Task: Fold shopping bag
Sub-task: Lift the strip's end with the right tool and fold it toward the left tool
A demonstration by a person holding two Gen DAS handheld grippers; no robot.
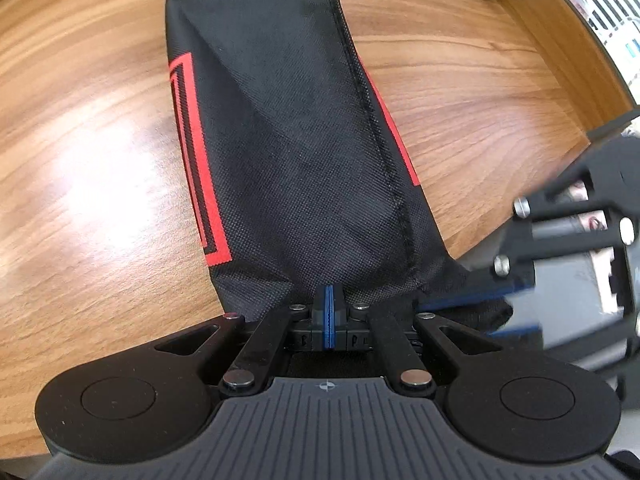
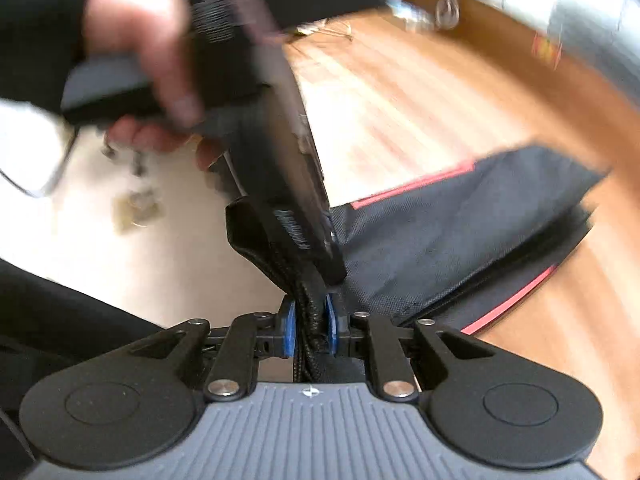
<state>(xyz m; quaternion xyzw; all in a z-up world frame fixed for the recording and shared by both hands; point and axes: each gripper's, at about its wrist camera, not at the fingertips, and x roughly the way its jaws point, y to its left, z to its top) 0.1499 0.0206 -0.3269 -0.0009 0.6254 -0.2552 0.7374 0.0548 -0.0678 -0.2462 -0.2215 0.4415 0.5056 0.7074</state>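
- Left gripper (image 1: 329,312): jaws pinched tight on the near edge of the black, red-striped bag (image 1: 280,128).
- Right gripper (image 2: 311,326): jaws clamped on the bag's corded handles.
- Bag stretches away, folded narrow, across the wooden desk (image 1: 80,128).
- A hand (image 2: 140,52) grips the left tool.

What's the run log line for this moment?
left gripper: shut on bag | right gripper: shut on bag | bag: folded lengthwise on table
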